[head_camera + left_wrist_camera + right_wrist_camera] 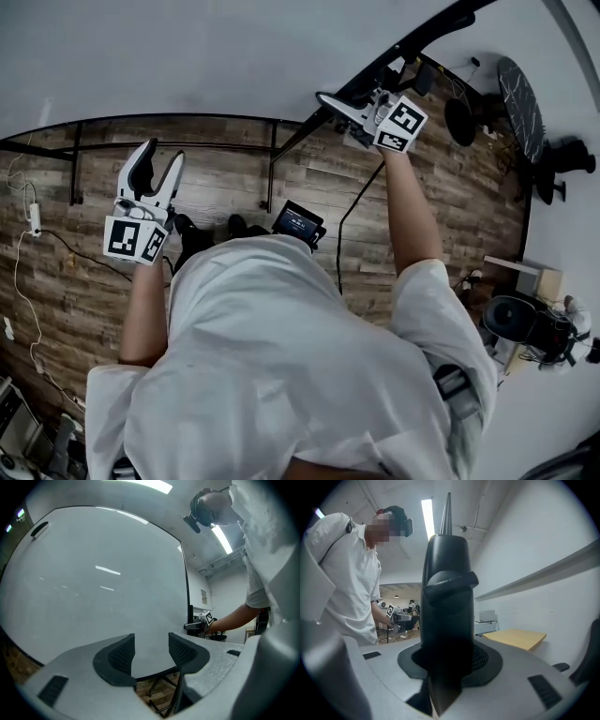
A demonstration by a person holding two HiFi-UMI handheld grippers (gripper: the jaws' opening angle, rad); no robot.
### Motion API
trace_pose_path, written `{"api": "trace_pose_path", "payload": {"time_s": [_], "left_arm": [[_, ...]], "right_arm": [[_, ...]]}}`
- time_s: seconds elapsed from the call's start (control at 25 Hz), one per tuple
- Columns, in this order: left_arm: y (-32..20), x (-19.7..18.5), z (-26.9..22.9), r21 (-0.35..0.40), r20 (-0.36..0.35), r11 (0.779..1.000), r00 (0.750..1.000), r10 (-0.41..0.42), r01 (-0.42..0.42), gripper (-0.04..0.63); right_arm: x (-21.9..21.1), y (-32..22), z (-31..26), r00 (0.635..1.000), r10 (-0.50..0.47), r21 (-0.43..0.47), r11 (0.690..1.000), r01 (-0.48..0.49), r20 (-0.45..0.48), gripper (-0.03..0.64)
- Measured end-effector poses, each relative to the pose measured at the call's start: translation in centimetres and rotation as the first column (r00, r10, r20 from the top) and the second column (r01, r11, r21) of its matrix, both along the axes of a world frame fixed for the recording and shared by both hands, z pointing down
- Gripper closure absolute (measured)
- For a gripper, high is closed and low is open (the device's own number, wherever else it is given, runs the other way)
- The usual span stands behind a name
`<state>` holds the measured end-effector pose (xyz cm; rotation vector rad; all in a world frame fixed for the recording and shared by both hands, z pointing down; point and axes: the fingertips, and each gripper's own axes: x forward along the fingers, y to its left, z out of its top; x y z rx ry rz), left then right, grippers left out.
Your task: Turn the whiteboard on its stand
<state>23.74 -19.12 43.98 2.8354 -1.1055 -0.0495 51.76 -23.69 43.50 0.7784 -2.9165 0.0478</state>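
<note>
Clamping the black side frame (447, 573) of the whiteboard (187, 56) with the right gripper (337, 106), pressing both pads tight against that edge. Holding the left gripper (159, 161) with jaws apart and nothing between the pads, pointing it at the white face just above the board's lower edge, close to it, though contact cannot be told. Standing before the board in a white shirt (281, 356) and reaching both arms forward, well apart. Carrying the board on its black stand (272, 169) above a wooden floor (84, 281). Looking along the left gripper: filling most of that view with the board's face and catching the right gripper at the board's far right edge. Looking along the right gripper: showing the frame running upright between the jaws, and picking out the left gripper small and distant beside the shirt.
</note>
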Motion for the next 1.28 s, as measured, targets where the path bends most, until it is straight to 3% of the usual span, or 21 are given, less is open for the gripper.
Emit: {"api": "trace_pose_path", "payload": {"time_s": [1.28], "left_arm": [[2.5, 4.2, 0.7, -0.023, 0.013, 0.993, 0.993, 0.114, -0.113, 0.364]], "right_arm": [[8.6, 5.7, -0.3, 0.997, 0.078, -0.034, 0.996, -0.078, 0.006, 0.457]]}}
